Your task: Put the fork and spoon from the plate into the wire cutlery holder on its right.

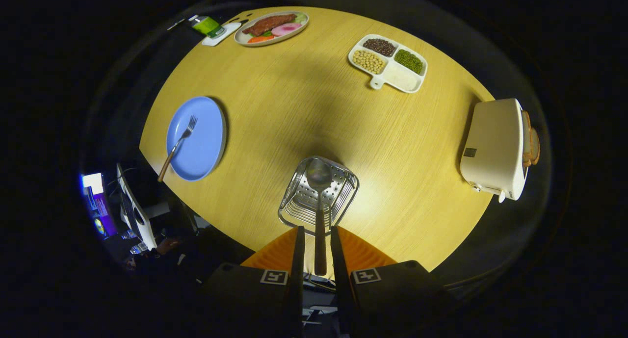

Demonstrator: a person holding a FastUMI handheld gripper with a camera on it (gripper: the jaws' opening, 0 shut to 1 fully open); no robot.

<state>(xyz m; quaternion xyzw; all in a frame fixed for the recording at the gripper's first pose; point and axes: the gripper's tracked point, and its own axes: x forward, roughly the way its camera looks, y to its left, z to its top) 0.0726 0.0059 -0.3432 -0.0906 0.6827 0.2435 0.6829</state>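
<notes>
Yellow wooden desk [304, 97] seen from above. The fingers [318, 252] grasp the spoon [319, 200] by its handle, its bowl over the wire cutlery holder [338, 191] just ahead of them. The fork [177, 145] lies on the blue plate [201, 146], to the holder's left. A toaster [495, 149] stands far right.

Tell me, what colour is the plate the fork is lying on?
Light blue. The plate under the fork shows clearly in the gripper view.
</notes>
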